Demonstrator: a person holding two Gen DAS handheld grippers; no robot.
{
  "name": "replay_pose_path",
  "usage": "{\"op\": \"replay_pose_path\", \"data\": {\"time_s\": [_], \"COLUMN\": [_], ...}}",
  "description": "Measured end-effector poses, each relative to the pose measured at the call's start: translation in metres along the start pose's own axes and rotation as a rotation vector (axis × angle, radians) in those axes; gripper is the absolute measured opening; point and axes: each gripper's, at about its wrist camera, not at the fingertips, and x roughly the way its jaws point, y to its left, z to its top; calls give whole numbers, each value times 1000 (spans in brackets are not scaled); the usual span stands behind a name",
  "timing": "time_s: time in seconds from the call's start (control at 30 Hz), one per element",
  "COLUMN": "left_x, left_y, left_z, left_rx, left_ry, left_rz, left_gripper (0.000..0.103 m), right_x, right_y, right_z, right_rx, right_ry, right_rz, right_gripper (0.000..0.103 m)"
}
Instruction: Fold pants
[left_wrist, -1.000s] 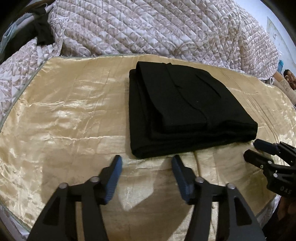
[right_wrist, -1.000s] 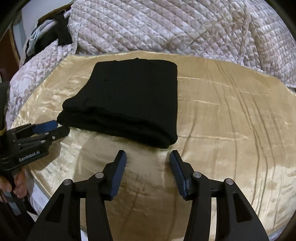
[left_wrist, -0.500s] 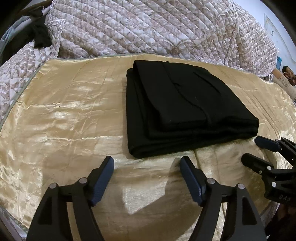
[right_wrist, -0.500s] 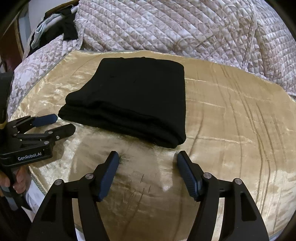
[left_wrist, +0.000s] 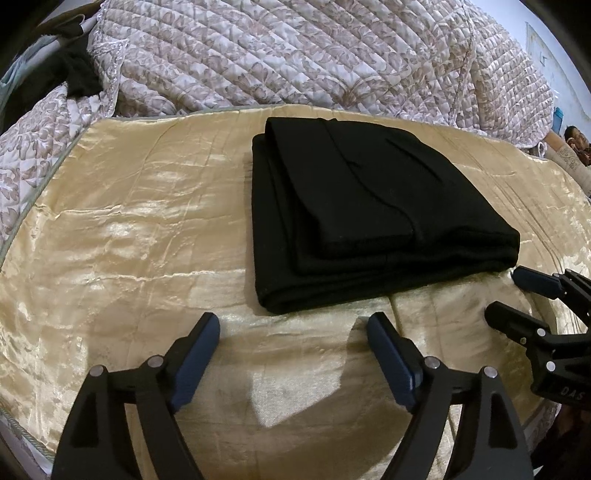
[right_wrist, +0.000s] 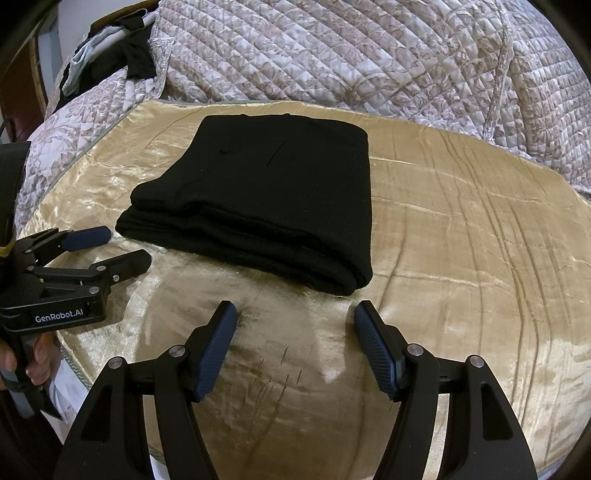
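Black pants (left_wrist: 369, 210) lie folded into a flat rectangular stack on a gold satin cloth (left_wrist: 129, 240); the right wrist view shows the same stack (right_wrist: 266, 192) left of centre. My left gripper (left_wrist: 293, 325) hovers just short of the stack's near edge, its jaws still opening with nothing between them. My right gripper (right_wrist: 295, 314) stands open over bare cloth in front of the stack's near right corner, also empty. Each gripper shows in the other's view: the right one (left_wrist: 513, 295) at the right edge, the left one (right_wrist: 122, 247) at the left, held by a hand (right_wrist: 22, 365).
A quilted floral bedspread (left_wrist: 314, 55) is bunched up behind the gold cloth. Dark clothing (right_wrist: 122, 55) is heaped at the far left corner. Someone sits at the far right edge (left_wrist: 576, 142). The cloth's near edge (right_wrist: 74, 369) drops off below the grippers.
Both grippers' jaws have spread wider, the left most. The pants stack lies as it did, and both hands have kept their places.
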Motion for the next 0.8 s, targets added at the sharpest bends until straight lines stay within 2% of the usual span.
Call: {"op": "replay_pose_path", "data": {"time_s": [0.8], "left_x": [2], "left_y": [0], "left_z": [-1], "left_rx": [-1], "left_ry": [6], "left_rz": [-1], "left_gripper": [86], "right_x": [0], "right_y": [1], "right_z": [0], "right_rx": [0], "right_ry": [-1], "right_rz": [-2], "right_gripper": [67]}}
